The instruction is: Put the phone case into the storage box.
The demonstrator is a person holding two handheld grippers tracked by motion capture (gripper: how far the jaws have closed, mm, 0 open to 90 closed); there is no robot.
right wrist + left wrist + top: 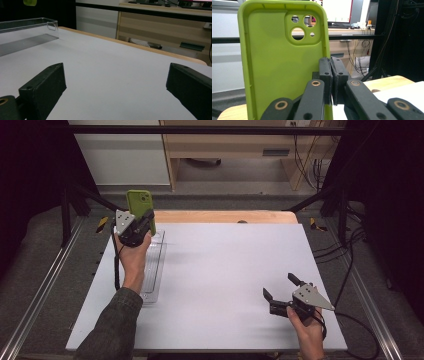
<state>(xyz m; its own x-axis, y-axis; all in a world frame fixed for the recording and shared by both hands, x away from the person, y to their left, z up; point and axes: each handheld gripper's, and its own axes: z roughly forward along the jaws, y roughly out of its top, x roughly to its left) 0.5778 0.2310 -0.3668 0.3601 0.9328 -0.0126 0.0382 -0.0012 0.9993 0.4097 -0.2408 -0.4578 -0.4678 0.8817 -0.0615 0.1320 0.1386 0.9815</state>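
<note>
A lime-green phone case (139, 205) stands upright in the air over the far left of the table, above the far end of a clear plastic tray (156, 265). My left gripper (148, 220) is shut on the case's right edge. In the left gripper view the case's hollow inner side (279, 62) faces the camera, camera cut-outs at the top, and the two black pads (325, 75) pinch its side wall. My right gripper (281, 286) rests low near the table's front right, jaws wide open with nothing between them; its fingers (42, 87) frame bare table.
The white table top (225, 270) has a wooden strip along its far edge. The clear tray (27, 32) lies lengthwise on the left side. Black frame bars, metal rails and cables surround the table. A wooden desk stands beyond.
</note>
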